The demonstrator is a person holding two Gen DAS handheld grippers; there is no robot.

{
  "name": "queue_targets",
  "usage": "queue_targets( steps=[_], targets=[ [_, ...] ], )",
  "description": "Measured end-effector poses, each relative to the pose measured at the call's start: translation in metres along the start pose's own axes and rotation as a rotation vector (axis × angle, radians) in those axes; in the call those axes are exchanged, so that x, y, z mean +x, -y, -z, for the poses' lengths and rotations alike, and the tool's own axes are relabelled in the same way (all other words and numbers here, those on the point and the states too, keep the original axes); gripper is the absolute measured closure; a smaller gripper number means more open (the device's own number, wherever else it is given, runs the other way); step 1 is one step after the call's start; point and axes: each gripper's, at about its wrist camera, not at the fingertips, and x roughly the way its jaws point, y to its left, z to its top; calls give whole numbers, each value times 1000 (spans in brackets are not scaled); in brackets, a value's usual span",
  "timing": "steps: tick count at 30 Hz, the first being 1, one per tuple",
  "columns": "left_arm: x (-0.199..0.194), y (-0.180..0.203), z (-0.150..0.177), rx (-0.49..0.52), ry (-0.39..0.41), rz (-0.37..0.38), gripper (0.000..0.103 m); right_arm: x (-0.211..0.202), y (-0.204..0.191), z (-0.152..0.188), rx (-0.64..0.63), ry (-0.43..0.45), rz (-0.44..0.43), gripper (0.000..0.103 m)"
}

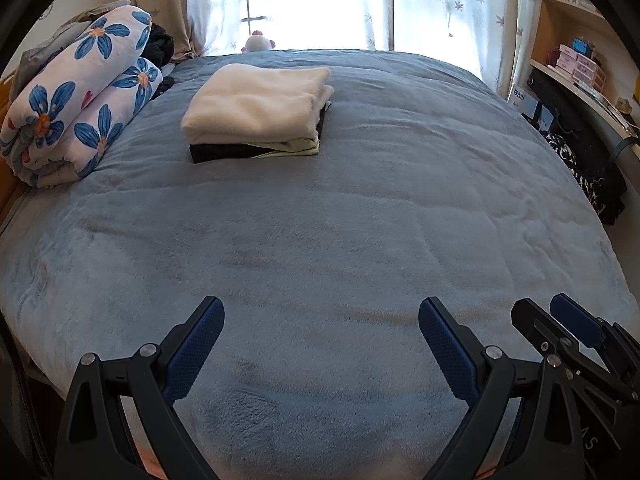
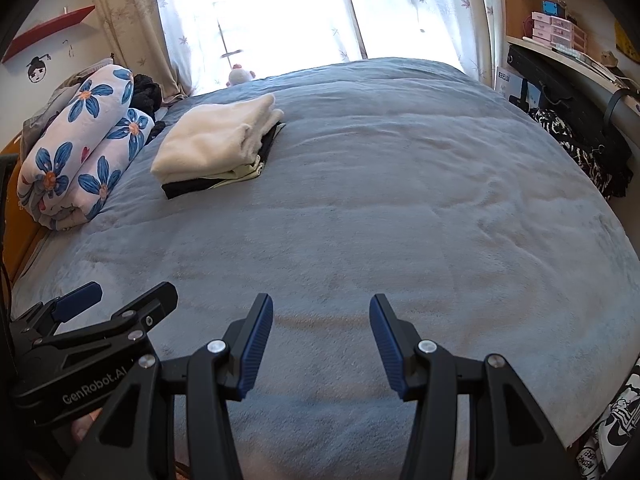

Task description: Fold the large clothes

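Note:
A stack of folded clothes [image 1: 258, 110] [image 2: 216, 146] lies on the far left part of the blue bed cover [image 1: 320, 220] [image 2: 380, 220], with a cream fleece piece on top and pale green and black pieces under it. My left gripper [image 1: 320, 310] hovers open over the near edge of the bed, nothing between its fingers. My right gripper [image 2: 321, 306] hangs open beside it, also empty. Each gripper shows at the edge of the other's view: the right gripper [image 1: 560, 316] and the left gripper [image 2: 124, 294]. Both are far from the stack.
A rolled floral quilt [image 1: 76, 96] [image 2: 80, 148] lies along the bed's left edge, dark clothes behind it. A small plush toy [image 1: 258, 42] sits by the curtained window. Shelves and a desk [image 2: 560, 52] with dark patterned fabric [image 2: 580, 152] stand to the right.

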Motion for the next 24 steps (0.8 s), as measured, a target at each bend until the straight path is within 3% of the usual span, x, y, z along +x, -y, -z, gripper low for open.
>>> queue_targets(
  steps=[24],
  targets=[
    [6, -3, -4, 9, -14, 11, 6, 2, 4, -1, 2, -4, 0, 52]
  ],
)
